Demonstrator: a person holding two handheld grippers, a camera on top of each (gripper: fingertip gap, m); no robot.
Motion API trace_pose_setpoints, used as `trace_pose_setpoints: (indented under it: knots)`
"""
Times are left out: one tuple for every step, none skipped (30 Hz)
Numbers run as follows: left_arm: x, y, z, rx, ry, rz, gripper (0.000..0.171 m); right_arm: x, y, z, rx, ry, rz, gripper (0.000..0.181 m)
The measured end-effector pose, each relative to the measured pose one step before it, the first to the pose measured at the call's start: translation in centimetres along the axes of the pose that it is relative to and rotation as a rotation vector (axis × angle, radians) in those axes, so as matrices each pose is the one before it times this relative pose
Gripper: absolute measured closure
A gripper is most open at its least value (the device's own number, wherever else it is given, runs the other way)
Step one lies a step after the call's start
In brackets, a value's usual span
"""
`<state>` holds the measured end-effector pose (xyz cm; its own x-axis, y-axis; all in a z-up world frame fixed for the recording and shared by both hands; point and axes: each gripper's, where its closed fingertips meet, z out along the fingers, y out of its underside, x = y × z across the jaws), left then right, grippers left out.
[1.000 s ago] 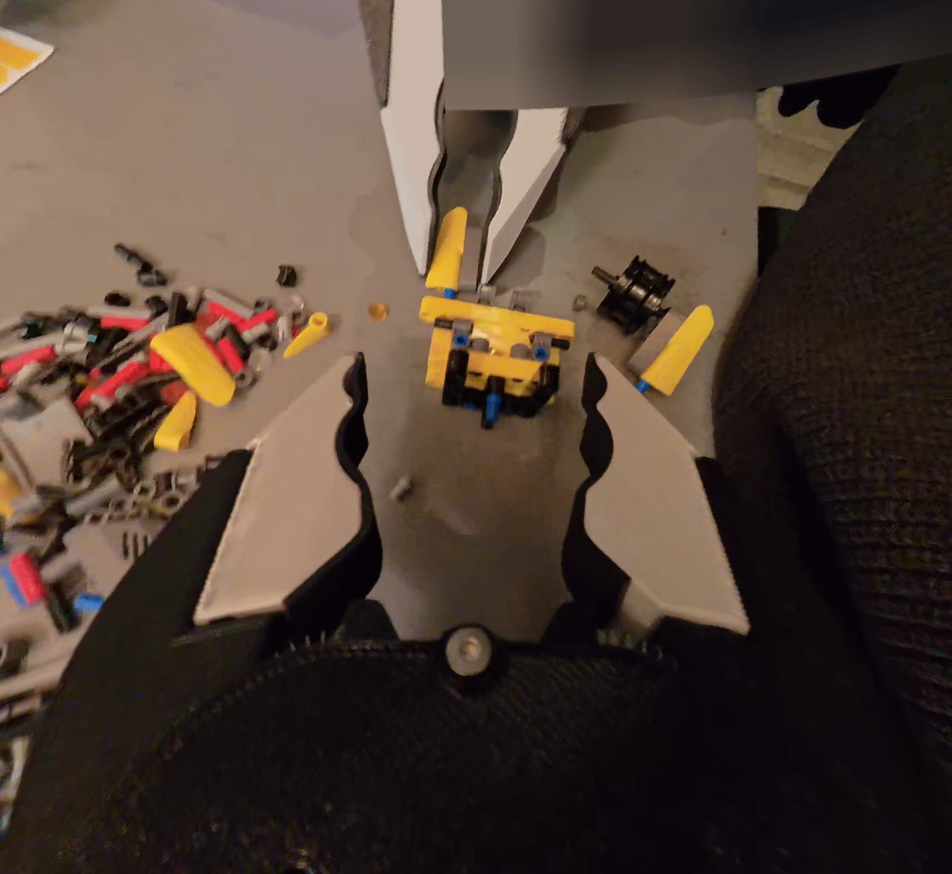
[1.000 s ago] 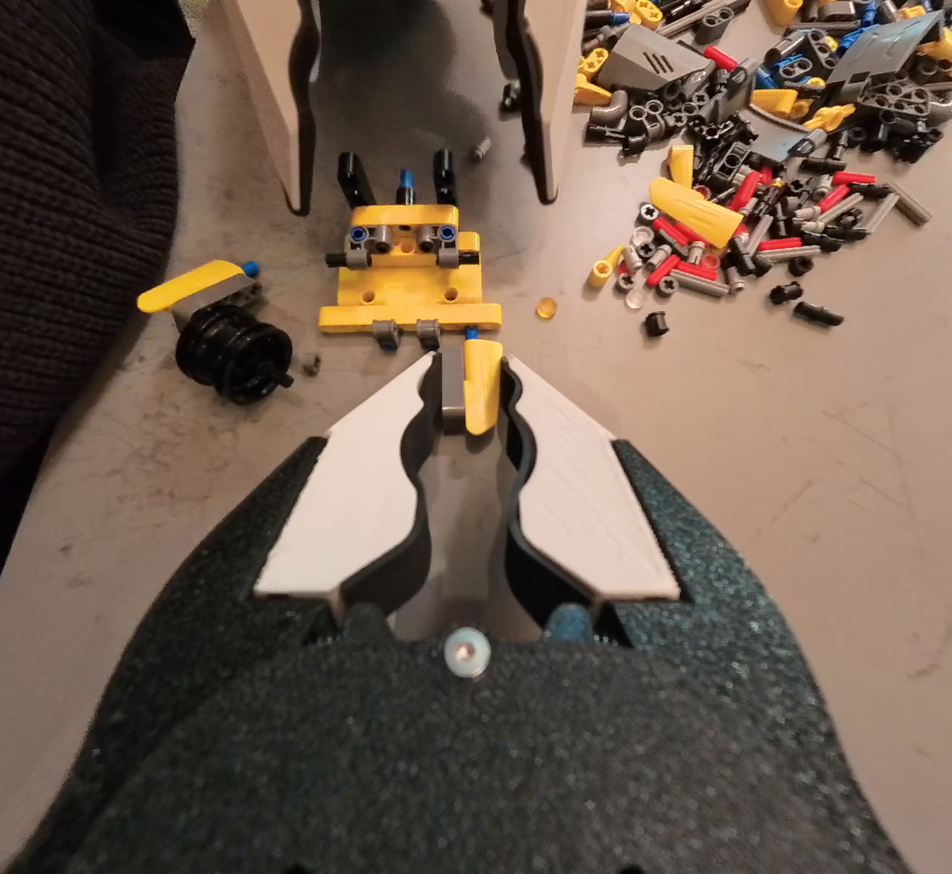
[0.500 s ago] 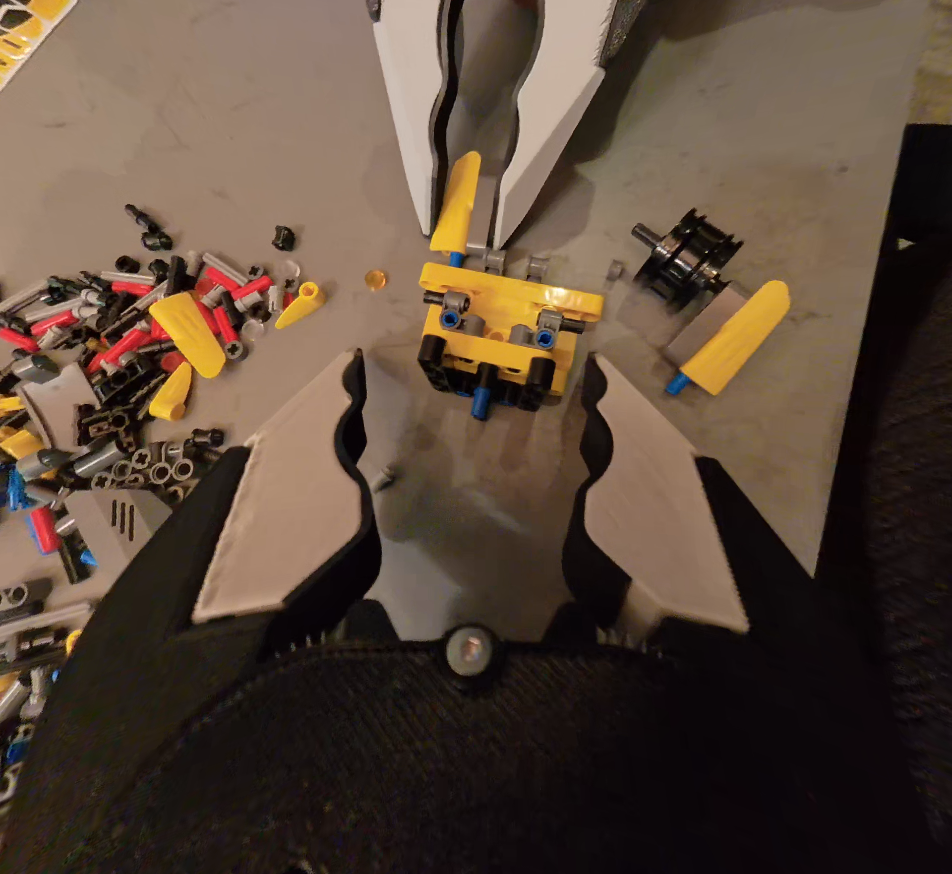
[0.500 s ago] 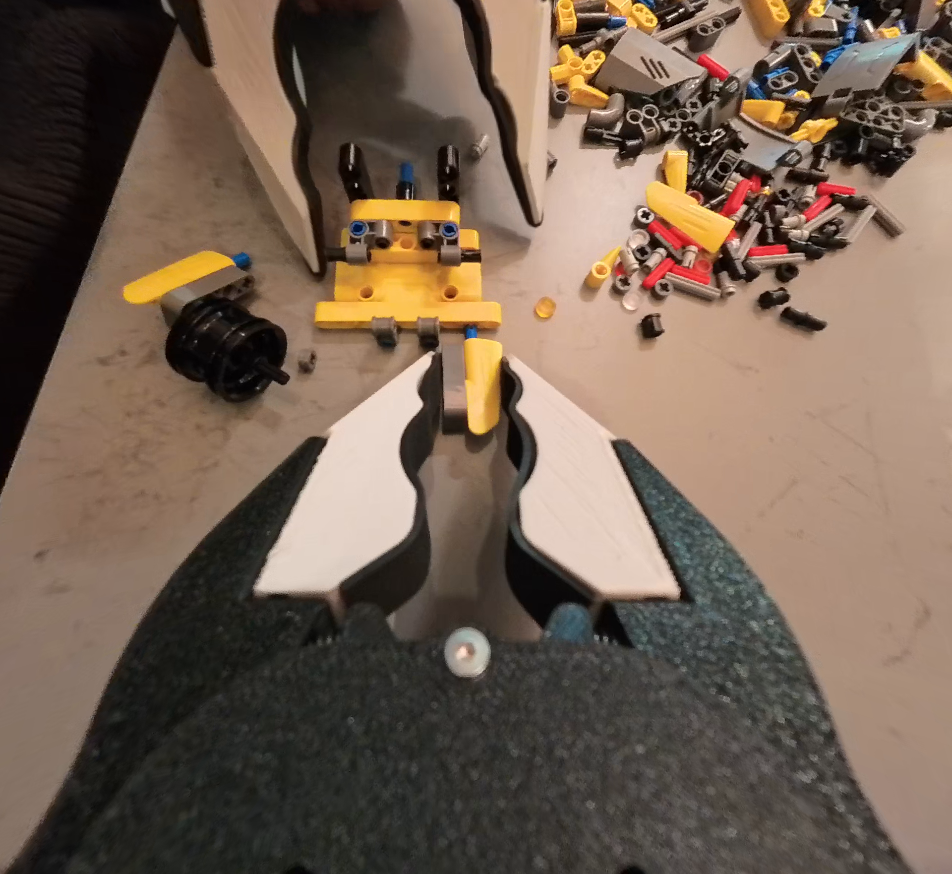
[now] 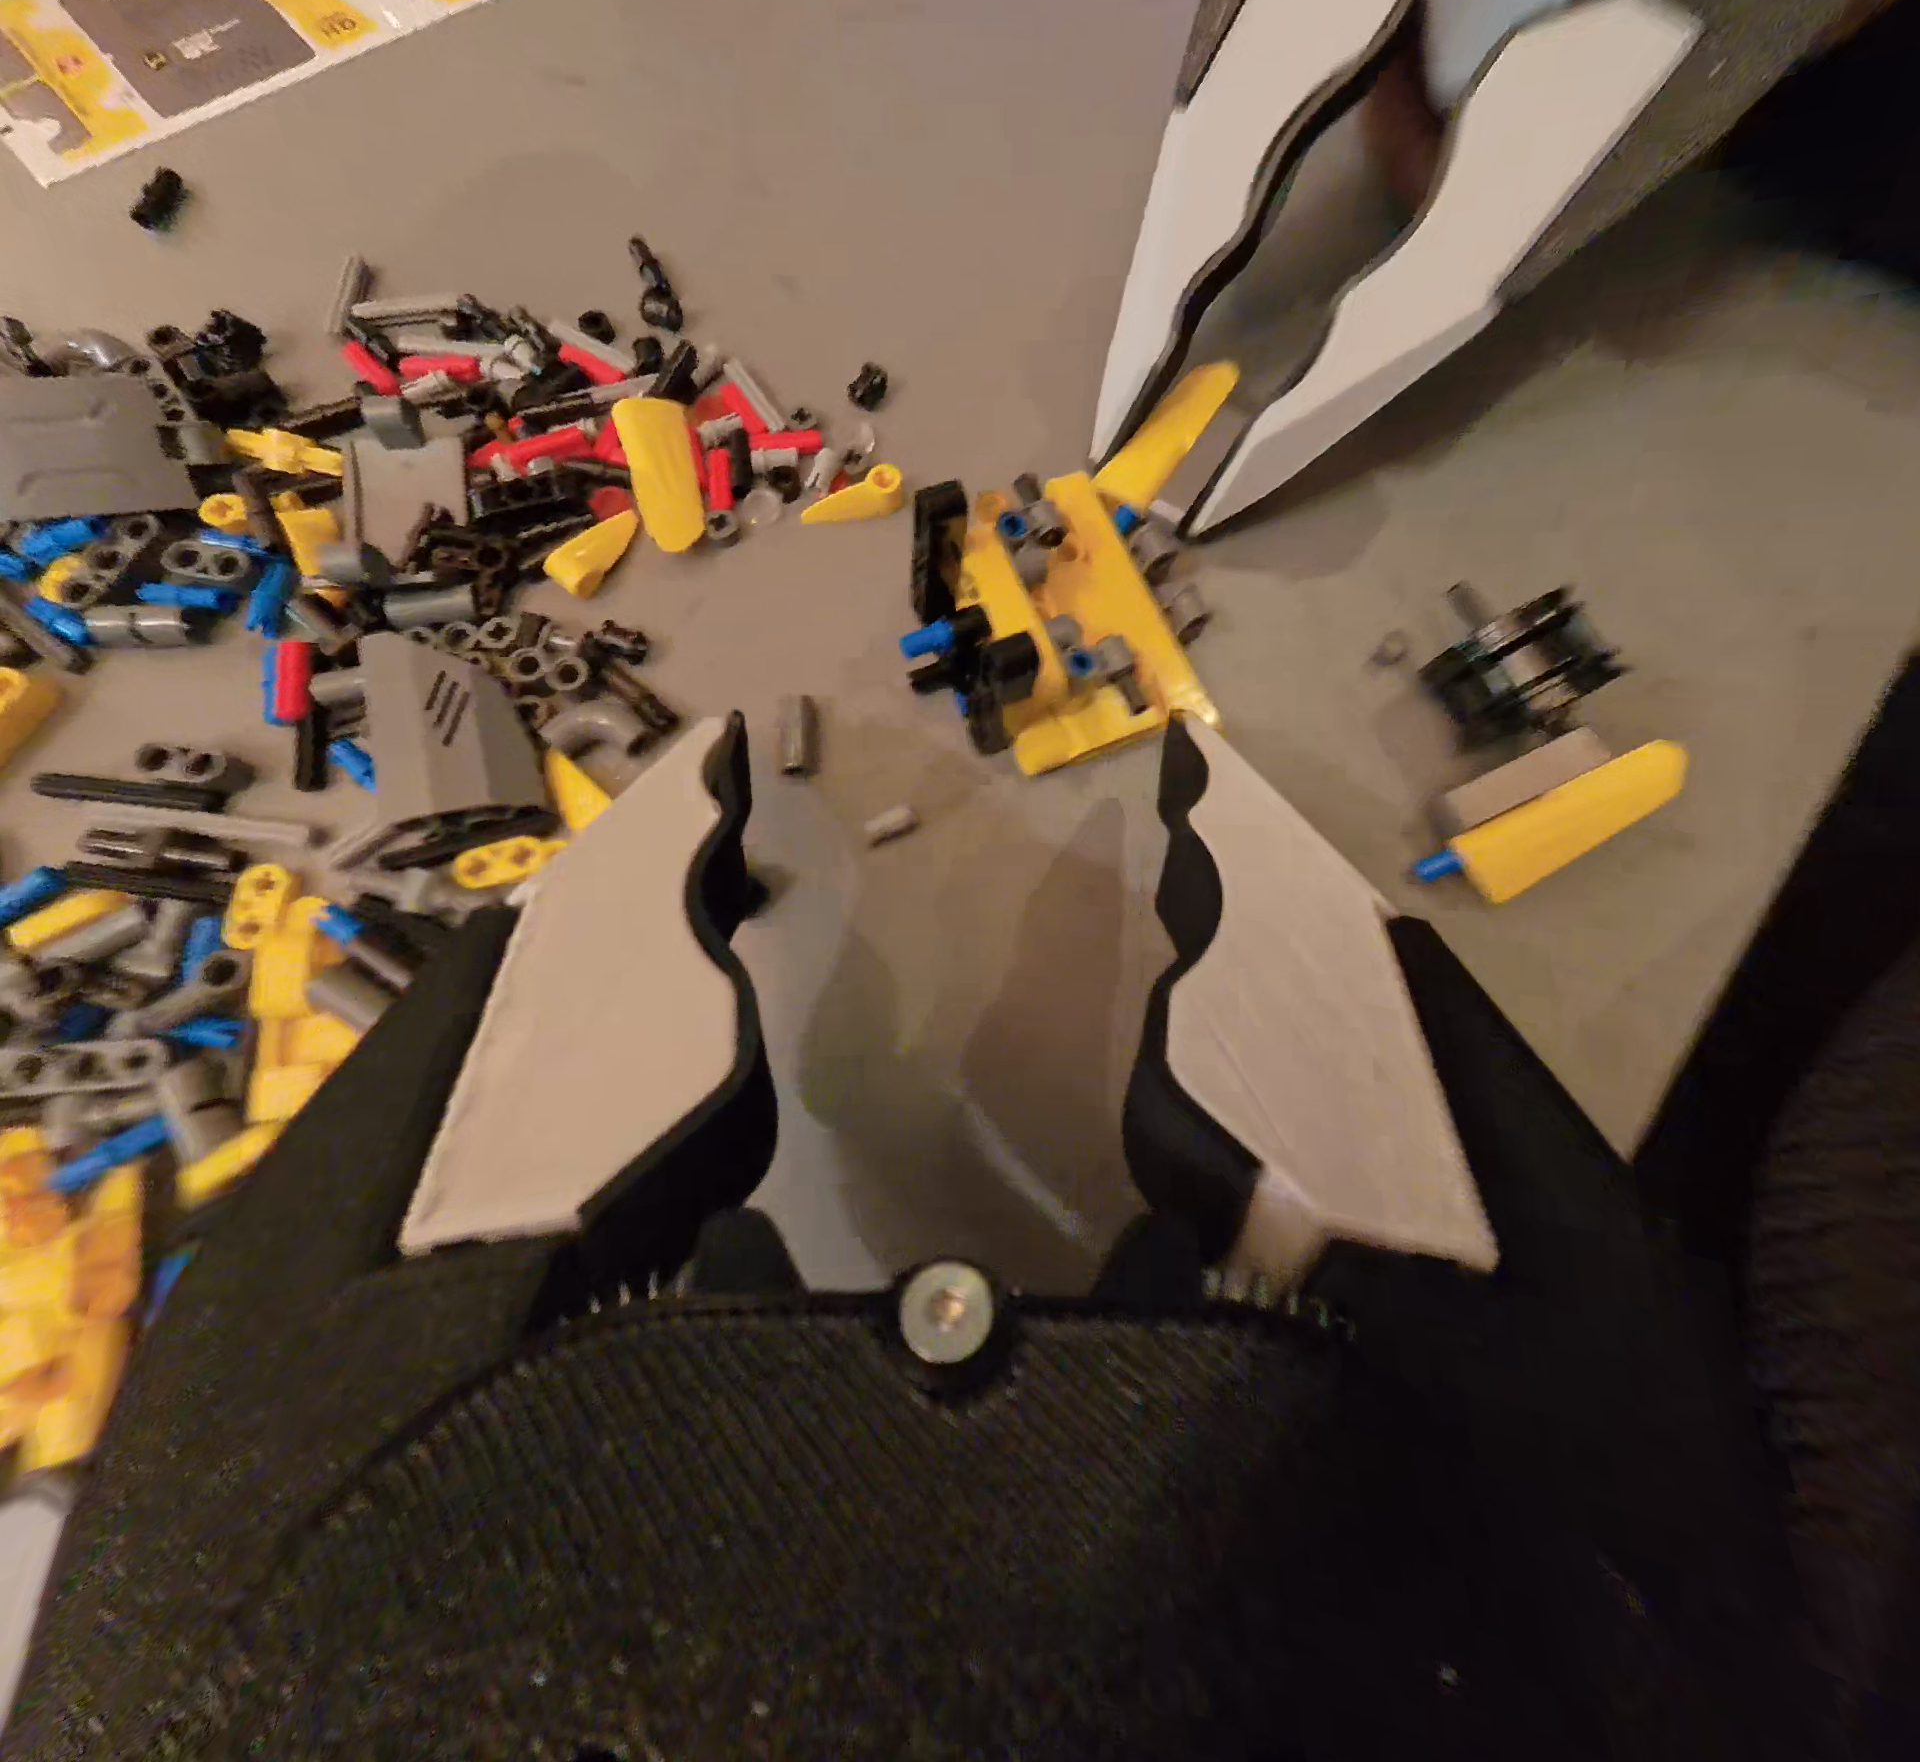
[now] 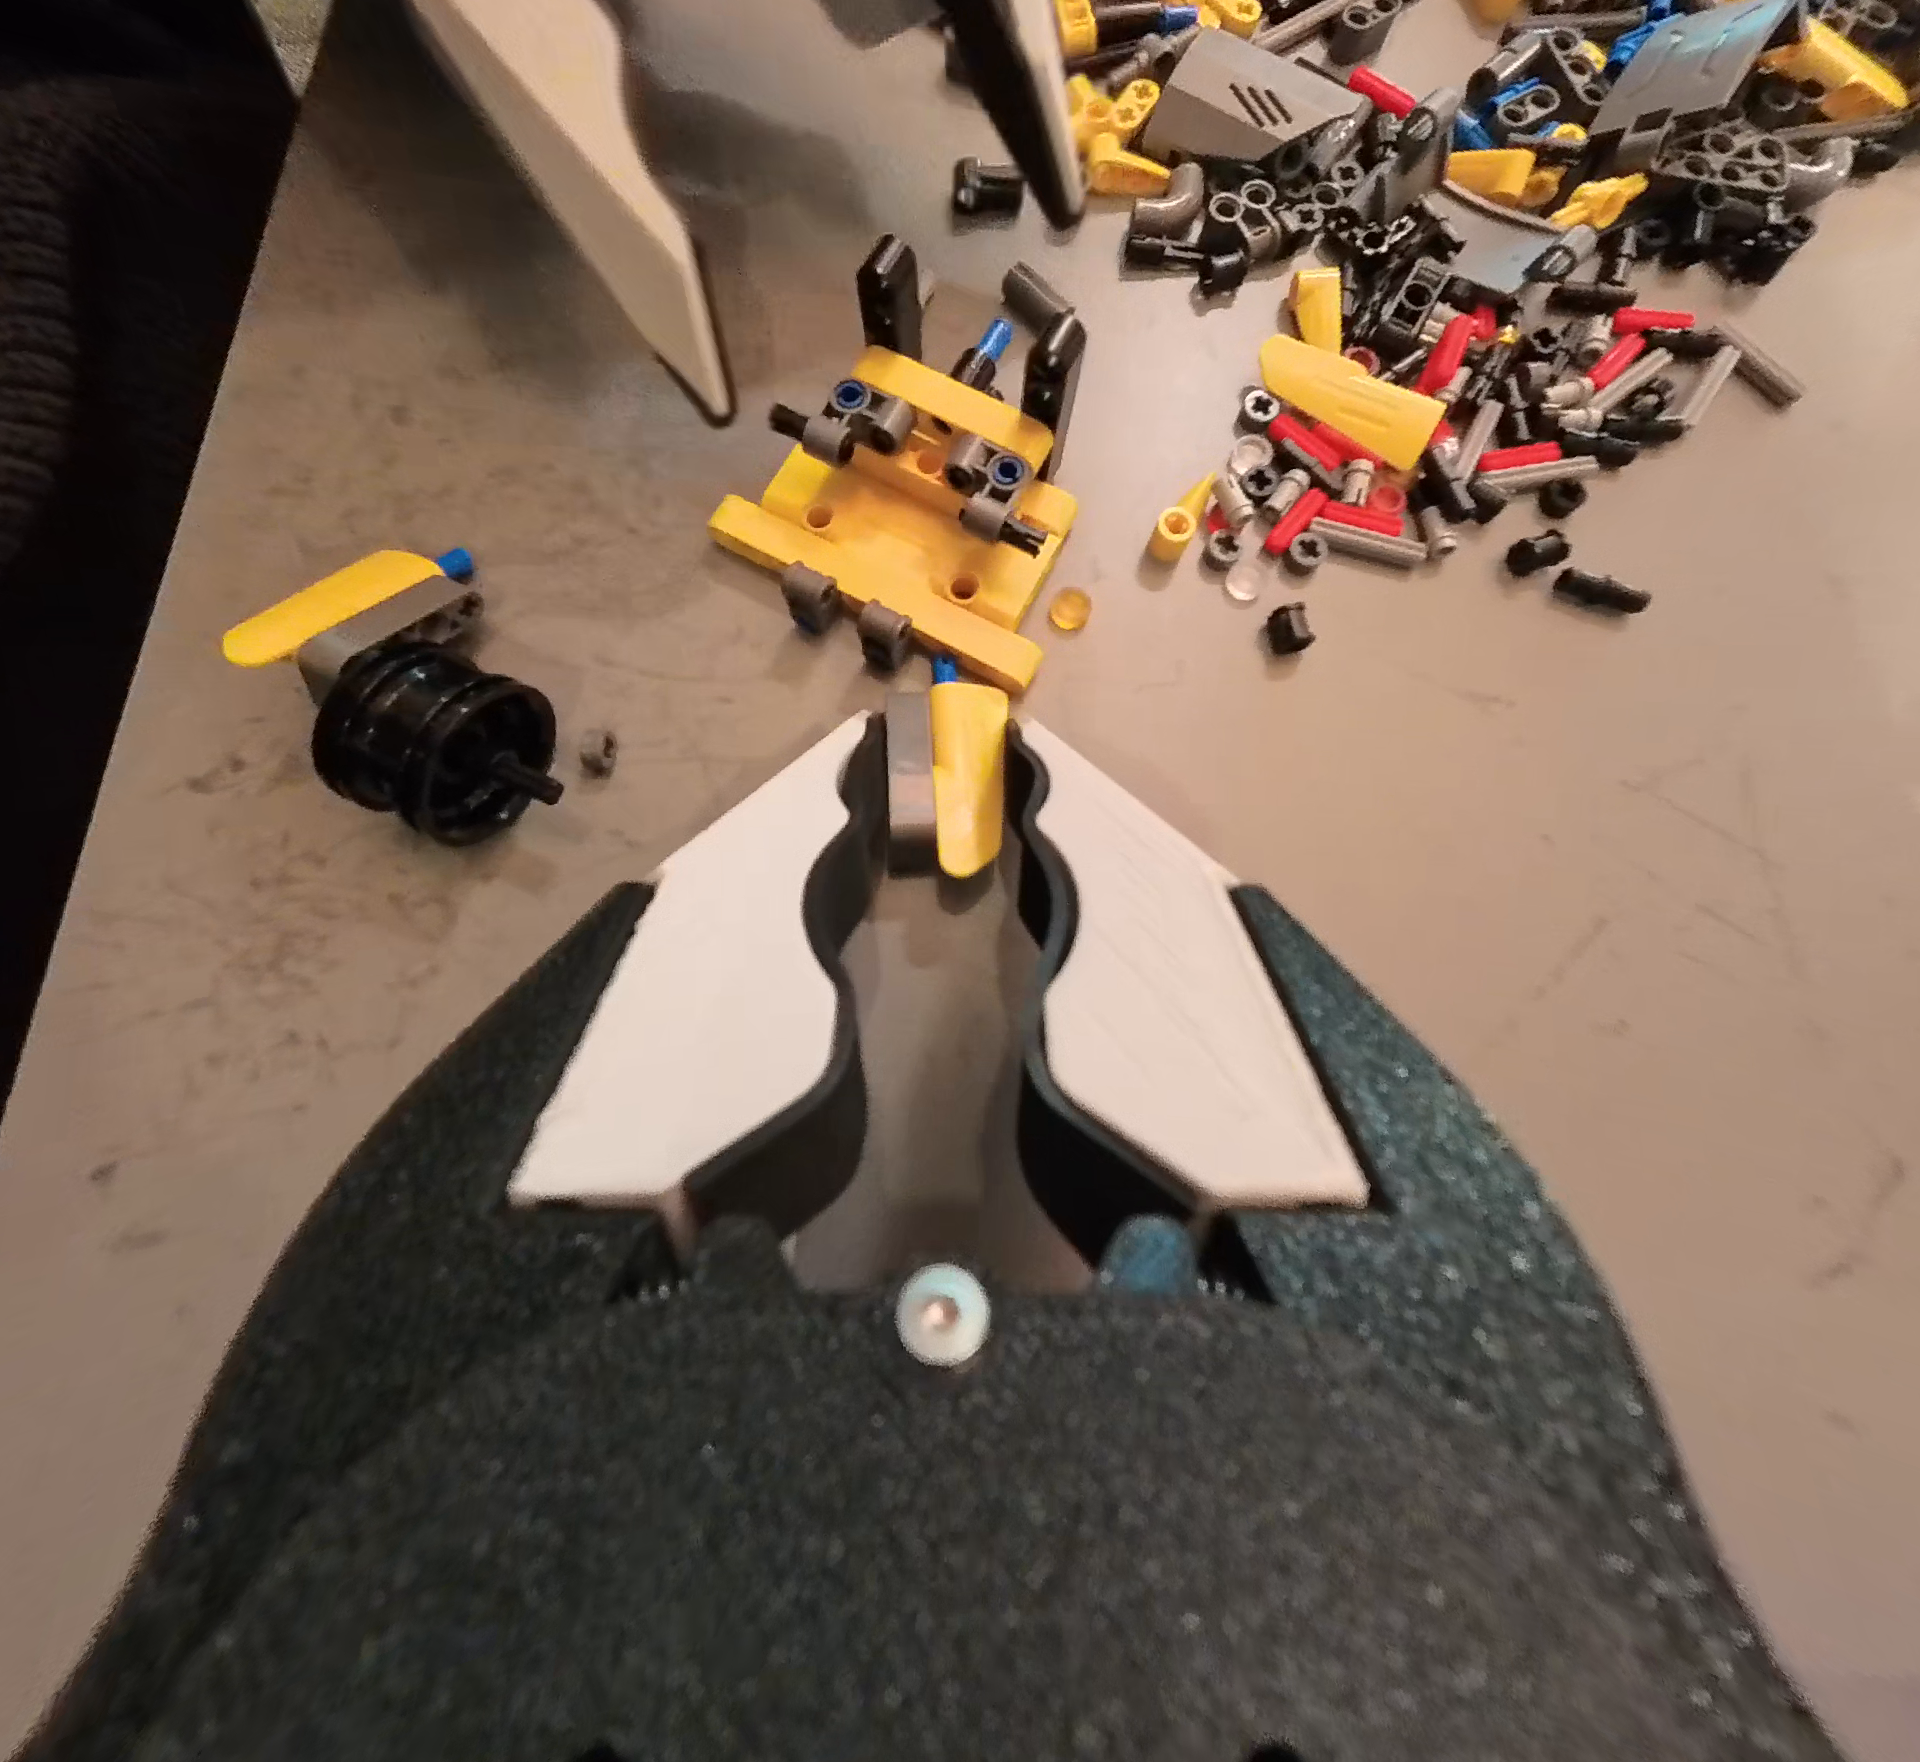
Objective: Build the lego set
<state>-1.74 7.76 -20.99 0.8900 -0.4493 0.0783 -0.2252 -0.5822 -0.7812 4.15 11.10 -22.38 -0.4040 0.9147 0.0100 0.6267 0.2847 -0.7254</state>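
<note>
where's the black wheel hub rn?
Black wheel hub lies on the table, left side of the right wrist view, touching a grey-and-yellow curved piece, left of the yellow assembly.

Right gripper (image 6: pixel 935 725) jaws clamped on a yellow-and-grey piece (image 6: pixel 951 777), tip just short of the yellow assembly (image 6: pixel 904 507) lying flat on the grey table (image 6: pixel 1455 881). Left gripper (image 6: pixel 883 299) beyond it, jaws wide apart. Black wheel (image 6: pixel 436 746) with yellow panel to the left, loose parts pile (image 6: pixel 1455 206) to the right.
</note>
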Motion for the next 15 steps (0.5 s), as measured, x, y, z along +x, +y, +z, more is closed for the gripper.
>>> trace_pose_setpoints:
  knots:
    - [0.553,-0.373,-0.102,0.02678,0.0153,-0.0600,0.094,0.014,-0.001,-0.011,-0.0002,-0.0007,0.0088,0.159]
    - [0.754,-0.161,0.073,0.01339,0.0286,-0.0637,0.092,0.013,-0.018,0.001,0.0005,-0.0014,0.0112,0.159]
    - [1.145,0.161,0.267,-0.00689,0.0514,-0.0467,0.092,0.002,-0.008,-0.001,0.0011,-0.0014,0.0119,0.159]
    - [0.686,0.353,0.391,-0.01921,0.0179,-0.0264,0.091,0.016,-0.018,-0.006,0.0010,-0.0002,0.0107,0.159]
    - [0.264,0.363,0.287,-0.01909,-0.0150,0.0053,0.092,0.020,-0.003,-0.005,0.0008,0.0017,0.0091,0.159]
    - [-0.104,0.246,0.074,-0.01247,-0.0398,0.0236,0.092,0.020,-0.001,-0.003,0.0004,0.0037,0.0072,0.159]
    - [-0.222,0.243,-0.043,-0.00913,-0.0432,0.0263,0.092,0.009,-0.003,0.003,0.0002,0.0051,0.0044,0.159]
    - [-0.193,0.333,-0.023,-0.01390,-0.0340,0.0198,0.094,-0.003,-0.001,0.009,-0.0004,0.0067,0.0008,0.159]
    - [-0.043,0.208,0.023,-0.00937,-0.0166,0.0067,0.095,0.011,0.008,0.017,-0.0009,0.0078,-0.0017,0.159]
    - [-0.091,-0.025,0.055,-0.00058,-0.0138,0.0015,0.097,0.007,0.003,0.012,-0.0015,0.0078,-0.0006,0.159]
    - [-0.151,-0.132,0.088,0.00164,-0.0153,0.0043,0.100,0.002,-0.009,0.008,-0.0015,0.0069,0.0001,0.159]
    - [-0.140,-0.069,0.192,-0.00471,-0.0137,0.0085,0.106,0.011,-0.007,0.012,-0.0005,0.0053,0.0009,0.159]
    - [-0.381,0.001,0.249,-0.01237,-0.0327,0.0184,0.113,0.016,-0.006,0.003,0.0004,0.0032,0.0042,0.159]
    - [-0.361,-0.161,0.222,-0.00549,-0.0314,0.0282,0.118,0.072,-0.010,0.004,0.0008,0.0046,0.0078,0.159]
    - [-0.357,-0.143,0.325,-0.00670,-0.0256,0.0124,0.121,0.206,0.018,-0.005,-0.0001,0.0116,0.0081,0.159]
